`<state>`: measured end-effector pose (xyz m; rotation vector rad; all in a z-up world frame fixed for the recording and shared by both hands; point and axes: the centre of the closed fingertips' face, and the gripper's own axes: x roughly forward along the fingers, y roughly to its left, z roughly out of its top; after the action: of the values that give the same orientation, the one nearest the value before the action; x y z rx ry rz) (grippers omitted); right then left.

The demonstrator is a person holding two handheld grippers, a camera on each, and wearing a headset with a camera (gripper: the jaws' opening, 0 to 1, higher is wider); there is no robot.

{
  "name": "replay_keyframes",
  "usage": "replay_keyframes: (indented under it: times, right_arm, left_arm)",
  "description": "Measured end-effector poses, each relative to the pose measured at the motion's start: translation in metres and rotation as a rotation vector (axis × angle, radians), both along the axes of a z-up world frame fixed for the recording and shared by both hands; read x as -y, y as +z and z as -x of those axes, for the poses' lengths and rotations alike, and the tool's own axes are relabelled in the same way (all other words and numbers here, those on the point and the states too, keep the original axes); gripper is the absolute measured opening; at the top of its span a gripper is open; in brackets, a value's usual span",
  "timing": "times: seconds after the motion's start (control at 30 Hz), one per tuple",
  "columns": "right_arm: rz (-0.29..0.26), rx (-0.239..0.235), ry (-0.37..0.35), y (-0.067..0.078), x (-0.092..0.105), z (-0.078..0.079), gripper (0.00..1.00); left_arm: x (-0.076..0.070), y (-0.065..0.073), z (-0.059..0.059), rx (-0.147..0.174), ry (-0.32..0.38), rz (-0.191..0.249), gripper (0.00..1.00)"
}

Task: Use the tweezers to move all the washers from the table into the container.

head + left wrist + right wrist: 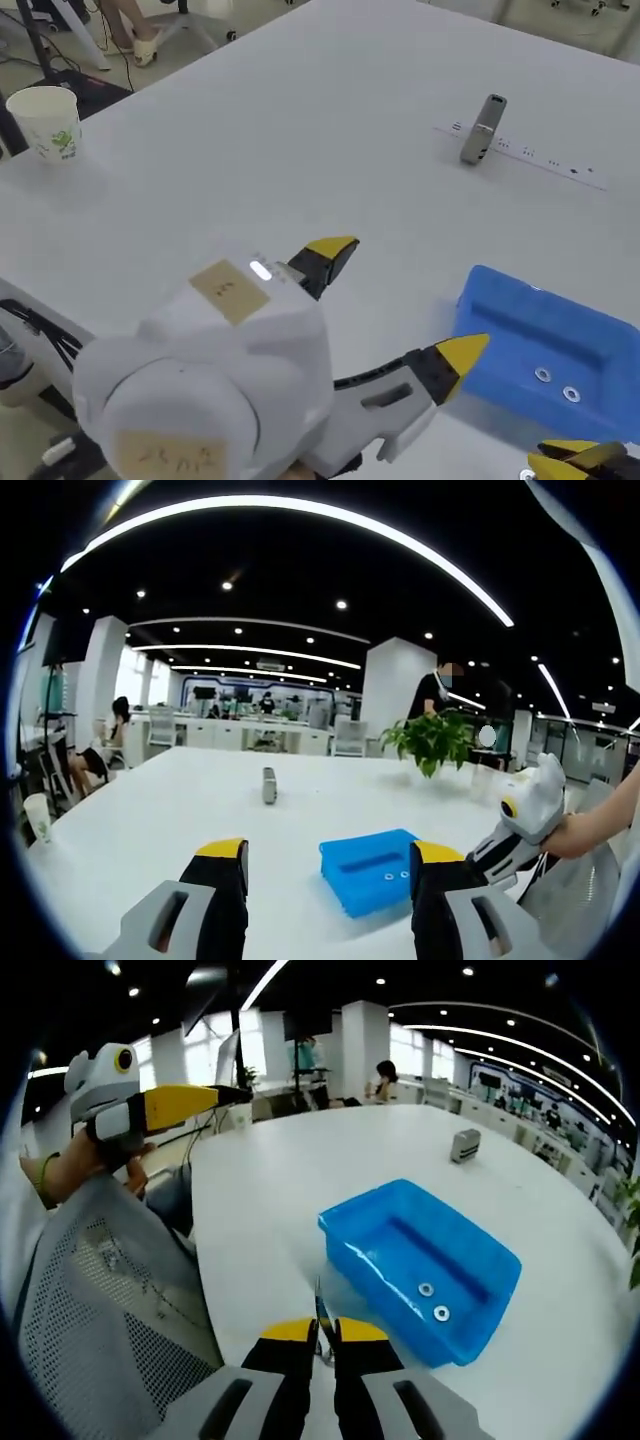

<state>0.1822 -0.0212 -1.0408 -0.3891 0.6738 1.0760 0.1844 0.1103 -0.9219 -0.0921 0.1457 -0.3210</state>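
Observation:
The blue container [500, 300] stands at the right of the white table, with two washers [541, 375] on its floor. They also show in the right gripper view as washers [426, 1289] in the container [370, 1220]. My right gripper [320, 1331] is shut on thin tweezers [318, 1307], whose tip points at the container's near corner. In the head view the right gripper [575, 455] sits at the bottom right, with a small washer [527, 474] beside it. My left gripper [400, 300] hovers open and holds nothing, left of the container [365, 865].
A paper cup [45, 120] stands at the far left of the table [300, 130]. A small metal block [483, 128] rests on a clear strip at the back right. People and a potted plant [435, 740] are beyond the table.

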Motion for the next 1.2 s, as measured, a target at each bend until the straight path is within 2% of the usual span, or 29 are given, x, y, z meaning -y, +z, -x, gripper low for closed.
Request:
replay_keyframes:
  times: [0.17,0.3,0.37,0.5,0.8,0.9,0.97,1.2]
  right_arm:
    - [0.020,0.009,0.012,-0.001,0.001,0.002,0.03]
    - [0.035,0.004,0.013,-0.002,0.002,0.001,0.03]
    - [0.056,0.014,0.041,-0.003,0.002,0.002,0.03]
    - [0.062,0.006,0.050,-0.003,0.000,0.002,0.03]
    - [0.093,0.044,0.103,-0.003,0.000,0.006,0.03]
    - [0.086,0.037,0.103,-0.003,-0.002,0.005,0.03]
    - [0.057,0.002,0.066,-0.002,-0.002,0.003,0.03]
    - [-0.018,-0.011,0.034,0.016,-0.003,-0.002,0.03]
  left_arm:
    - [0.001,0.000,0.000,0.000,-0.001,-0.001,0.65]
    - [0.003,-0.002,-0.001,-0.008,-0.009,-0.019,0.65]
    - [0.004,-0.003,-0.001,-0.013,-0.011,-0.024,0.65]
    - [0.005,-0.004,-0.001,-0.018,-0.016,-0.026,0.65]
    - [0.005,-0.005,-0.001,-0.025,-0.021,-0.032,0.65]
    - [0.005,-0.006,-0.001,-0.027,-0.017,-0.033,0.65]
    - [0.004,-0.006,-0.001,-0.025,-0.015,-0.034,0.65]
    - [0.003,-0.005,-0.001,-0.024,-0.008,-0.035,0.65]
